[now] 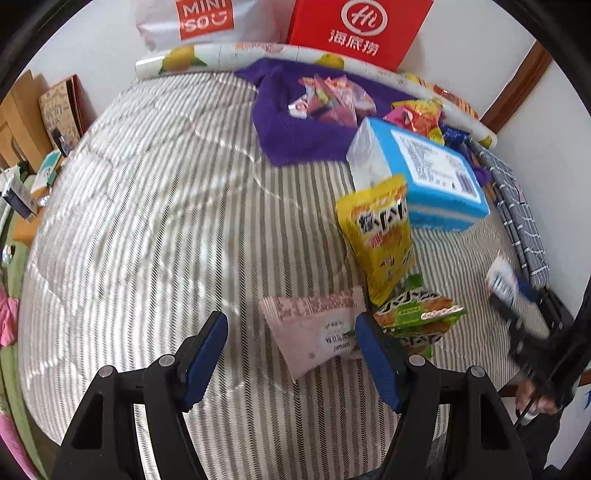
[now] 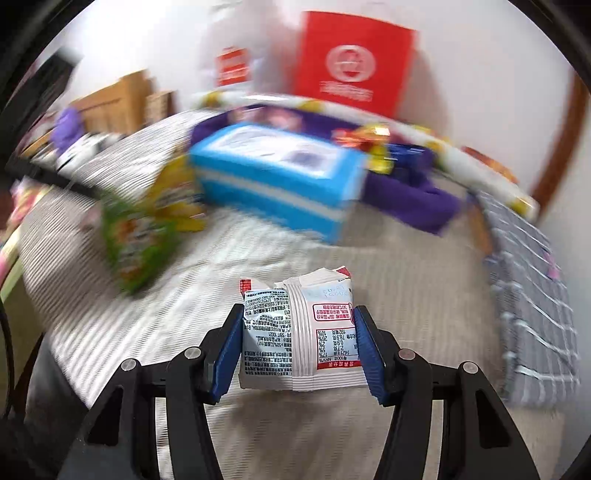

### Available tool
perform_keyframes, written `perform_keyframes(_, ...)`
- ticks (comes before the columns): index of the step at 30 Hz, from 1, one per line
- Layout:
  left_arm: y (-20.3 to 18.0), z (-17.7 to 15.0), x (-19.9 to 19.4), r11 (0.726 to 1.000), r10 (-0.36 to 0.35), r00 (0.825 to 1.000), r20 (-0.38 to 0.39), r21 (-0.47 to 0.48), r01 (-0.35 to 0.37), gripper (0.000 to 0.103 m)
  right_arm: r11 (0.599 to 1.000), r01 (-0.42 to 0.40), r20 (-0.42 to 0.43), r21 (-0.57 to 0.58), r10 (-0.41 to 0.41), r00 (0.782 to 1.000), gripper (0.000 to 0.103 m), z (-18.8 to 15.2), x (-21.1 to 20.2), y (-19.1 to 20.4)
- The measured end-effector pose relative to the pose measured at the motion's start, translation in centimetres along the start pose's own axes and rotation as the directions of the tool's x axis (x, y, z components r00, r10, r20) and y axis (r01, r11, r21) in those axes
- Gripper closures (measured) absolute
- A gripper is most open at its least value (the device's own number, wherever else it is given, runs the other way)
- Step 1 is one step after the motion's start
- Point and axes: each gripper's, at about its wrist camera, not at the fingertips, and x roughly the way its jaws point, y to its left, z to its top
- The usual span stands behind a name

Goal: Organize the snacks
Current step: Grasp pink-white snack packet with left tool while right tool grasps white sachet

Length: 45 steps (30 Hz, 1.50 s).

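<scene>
The right tongs (image 2: 299,347) are clamped on a white snack packet (image 2: 299,332), lifted off the bed (image 1: 147,221) for sorting. The left tongs (image 1: 291,350) stand apart over a pink packet (image 1: 314,325), beside 2 snack bags (image 1: 380,236), probably next.

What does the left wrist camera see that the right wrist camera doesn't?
Only the left wrist view shows the pink packet lying between the open left gripper. Only the right wrist view shows the printed back of the white packet that the right gripper grips. Both show the blue box, red bag and striped bedding.
</scene>
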Motion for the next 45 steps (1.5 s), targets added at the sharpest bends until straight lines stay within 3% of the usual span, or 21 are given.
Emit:
perform_keyframes(5,-1.3,-0.8,2.0,1.000,0.012,0.999,-0.036,0.017,-0.011,0.032,0.983,0.010,-0.015,0.181,-0.007,1.000,0.046,1.1,1.5,-3.6)
perform_keyframes(11,-3.3,-1.6,2.2,0.988,0.112,0.994,0.016,0.102,-0.113,0.032,0.963,-0.025,-0.018,0.268,0.031,0.999,0.046,1.2,2.7,-4.3)
perform_keyframes(13,-3.4,-1.7,2.1,0.984,0.134,0.990,0.030,0.116,-0.137,0.041,0.961,-0.026,-0.019,0.277,0.032,0.999,0.046,1.2,3.3,-4.1)
perform_keyframes(15,-3.3,-1.7,2.0,0.980,0.154,0.987,0.035,0.121,-0.157,0.057,0.963,-0.015,-0.018,0.270,0.021,1.000,0.045,1.1,3.6,-3.8)
perform_keyframes(20,-1.9,-1.0,1.4,0.989,0.103,0.994,0.037,0.106,-0.107,0.063,0.973,0.020,0.001,0.229,-0.021,1.000,0.045,1.0,3.7,-3.3)
perform_keyframes(33,-0.7,1.5,0.7,0.992,-0.019,0.999,0.049,0.122,0.013,0.064,0.978,0.100,-0.010,0.181,-0.099,0.995,0.045,0.9,4.4,-2.4)
perform_keyframes(37,0.0,1.9,0.7,0.990,-0.037,0.998,0.044,0.138,0.030,0.064,0.961,0.129,-0.022,0.246,-0.128,0.992,0.045,0.7,4.2,-2.8)
perform_keyframes(45,1.4,2.5,0.4,0.990,-0.049,0.998,0.032,0.133,0.044,0.064,0.911,0.087,0.023,0.403,-0.106,0.994,0.046,1.8,1.9,-2.8)
